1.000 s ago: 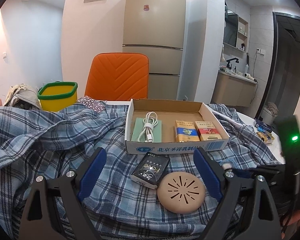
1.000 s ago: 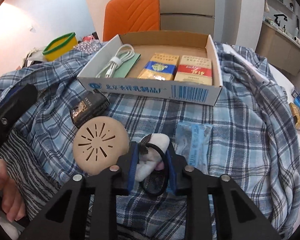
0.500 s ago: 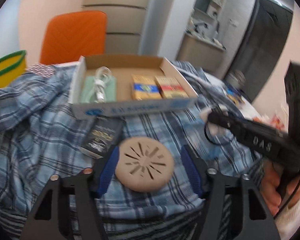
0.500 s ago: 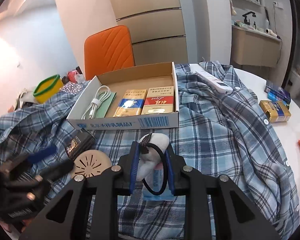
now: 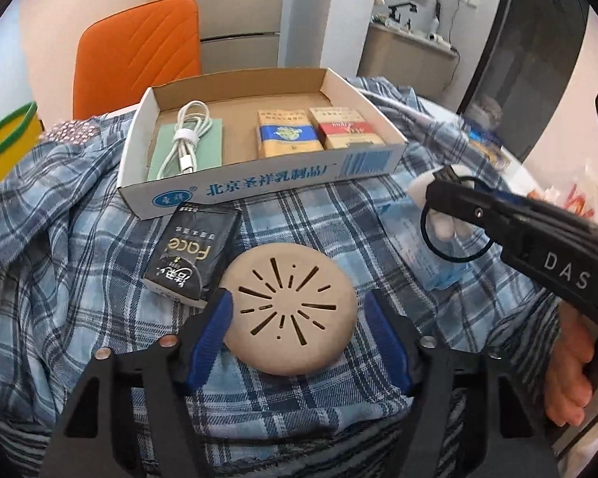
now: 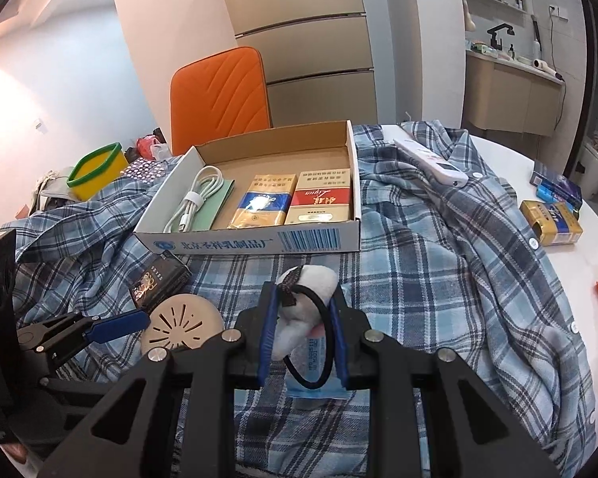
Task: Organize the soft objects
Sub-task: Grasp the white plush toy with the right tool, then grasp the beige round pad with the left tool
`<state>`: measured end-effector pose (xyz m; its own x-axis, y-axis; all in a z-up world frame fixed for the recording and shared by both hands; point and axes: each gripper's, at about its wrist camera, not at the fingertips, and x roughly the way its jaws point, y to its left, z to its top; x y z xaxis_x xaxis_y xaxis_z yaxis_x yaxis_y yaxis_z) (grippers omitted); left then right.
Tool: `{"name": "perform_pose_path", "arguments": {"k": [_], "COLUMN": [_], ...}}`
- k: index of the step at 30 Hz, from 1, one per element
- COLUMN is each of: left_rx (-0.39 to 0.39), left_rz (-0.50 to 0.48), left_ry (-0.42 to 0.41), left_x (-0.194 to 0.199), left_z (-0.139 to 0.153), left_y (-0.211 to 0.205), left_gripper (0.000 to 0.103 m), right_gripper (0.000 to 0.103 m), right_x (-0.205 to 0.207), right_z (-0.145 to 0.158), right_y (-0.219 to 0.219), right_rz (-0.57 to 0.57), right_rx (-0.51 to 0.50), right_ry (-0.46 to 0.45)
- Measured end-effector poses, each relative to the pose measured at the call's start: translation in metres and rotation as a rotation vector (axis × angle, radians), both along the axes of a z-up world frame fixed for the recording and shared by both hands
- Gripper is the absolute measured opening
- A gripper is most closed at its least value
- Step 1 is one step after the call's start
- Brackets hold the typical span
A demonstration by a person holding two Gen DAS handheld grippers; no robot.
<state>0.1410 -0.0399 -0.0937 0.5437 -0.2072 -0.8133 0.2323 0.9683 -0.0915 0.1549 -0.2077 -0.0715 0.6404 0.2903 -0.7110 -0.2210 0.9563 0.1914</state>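
Since a second ago the left gripper (image 5: 295, 318) has dropped and tilted down over the tan round disc (image 5: 289, 310). Its jaws narrowed and have just been opening again. The disc lies between the blue pads, and a sliver of gap shows on the right side, so it reads as straddled, not yet squeezed. The right gripper (image 6: 303, 334) has lifted slightly. Its jaws are closed on a white plush hair tie (image 6: 305, 310), whose black elastic loop hangs below, held clear of the cloth.

Everything rests on a blue plaid shirt (image 6: 438, 279) spread across the table. The cardboard box (image 5: 259, 183) sits toward the far edge, holding a white cable (image 5: 187, 139) and two cigarette packs (image 5: 319, 131). Its back half is bare, probably room enough for the hair tie. A black tissue pack (image 5: 195, 251) touches the disc's left side, crowding the left pad. A clear-wrapped blue packet (image 5: 422, 247) lies to the right, beneath the raised hair tie.
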Motion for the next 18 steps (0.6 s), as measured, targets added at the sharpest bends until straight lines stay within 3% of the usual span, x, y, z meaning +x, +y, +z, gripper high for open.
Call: {"name": "perform_pose_path", "arguments": {"k": [4,12,18], "left_rx": [0.043,-0.041,-0.015], "left_rz": [0.006,0.024,0.005], "left_ry": [0.014,0.139,0.126], "left_x": [0.014,0.039,0.037], "left_z": [0.001,-0.01,-0.008], "left_y": [-0.003,0.012,0.008], "left_gripper": [0.075,0.077,0.077], "right_gripper": [0.024,0.024,0.024], "right_x": [0.0,0.0,0.001], "right_z": [0.0,-0.001,-0.001], "right_y": [0.001,0.001,0.001], "right_rz": [0.001,0.007,0.015], "right_rx": [0.001,0.007,0.007], "right_ry": [0.002,0.006,0.008]}}
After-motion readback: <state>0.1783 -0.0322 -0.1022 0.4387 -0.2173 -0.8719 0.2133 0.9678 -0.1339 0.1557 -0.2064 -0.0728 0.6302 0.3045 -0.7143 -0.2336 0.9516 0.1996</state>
